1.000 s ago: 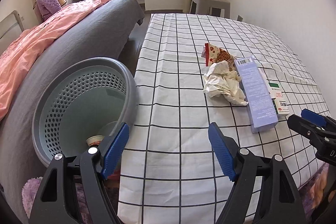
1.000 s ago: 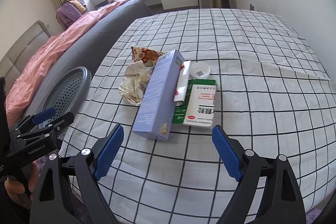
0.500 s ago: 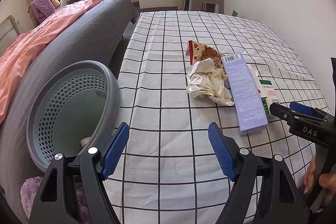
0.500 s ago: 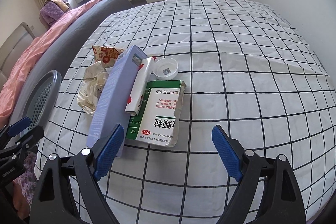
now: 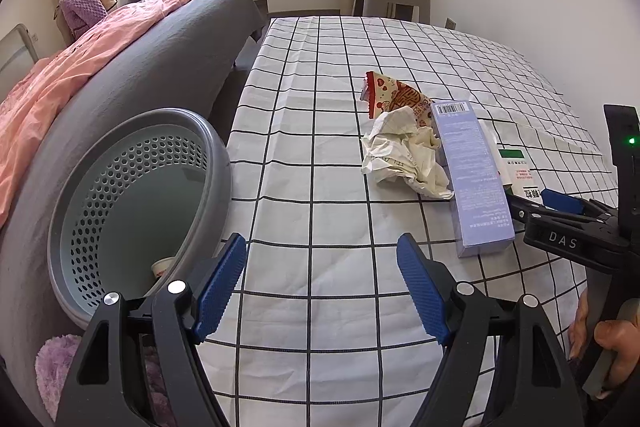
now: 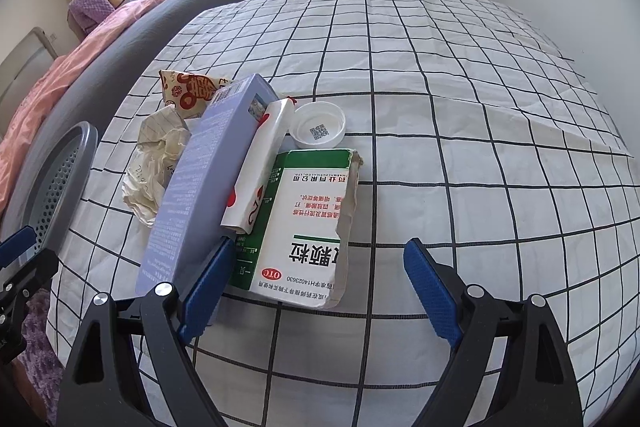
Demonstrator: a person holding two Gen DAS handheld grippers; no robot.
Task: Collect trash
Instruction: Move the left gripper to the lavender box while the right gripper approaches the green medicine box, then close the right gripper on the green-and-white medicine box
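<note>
Trash lies heaped mid-table on the checked cloth (image 6: pixel 440 107): crumpled paper (image 5: pixel 404 151), purple box (image 6: pixel 200 179), green-and-white carton (image 6: pixel 304 223). Right gripper (image 6: pixel 316 283) gapes wide and empty around the carton's near end; left gripper (image 5: pixel 320 283) gapes empty near the grey basket (image 5: pixel 216 163).

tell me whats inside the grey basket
One small cup with red print lies at the bottom of the basket. The near rim and the left gripper hide the rest of the floor.
</note>
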